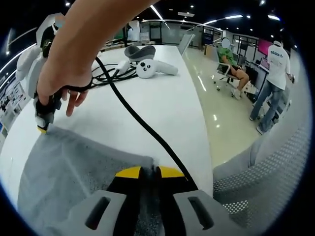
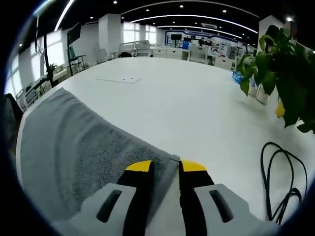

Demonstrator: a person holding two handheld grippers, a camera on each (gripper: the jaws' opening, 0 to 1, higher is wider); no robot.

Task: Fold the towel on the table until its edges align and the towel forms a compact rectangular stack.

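A grey towel (image 1: 74, 167) lies flat on the white table (image 1: 162, 98). In the left gripper view my left gripper (image 1: 150, 172) is shut on the towel's near corner, with the cloth pinched between its yellow tips. A hand (image 1: 69, 73) holds my right gripper (image 1: 42, 127) at the towel's far corner, tip down on the cloth. In the right gripper view the towel (image 2: 64, 142) stretches away to the left, and my right gripper (image 2: 166, 166) has the towel's corner edge between its jaws.
A black cable (image 1: 133, 115) runs across the table past the left jaws. White controllers (image 1: 152, 68) lie further back. A mesh chair (image 1: 261, 172) stands off the table edge, with people (image 1: 278, 83) beyond. A green plant (image 2: 280, 69), a coiled cable (image 2: 280, 182) and a paper sheet (image 2: 118, 79) share the table.
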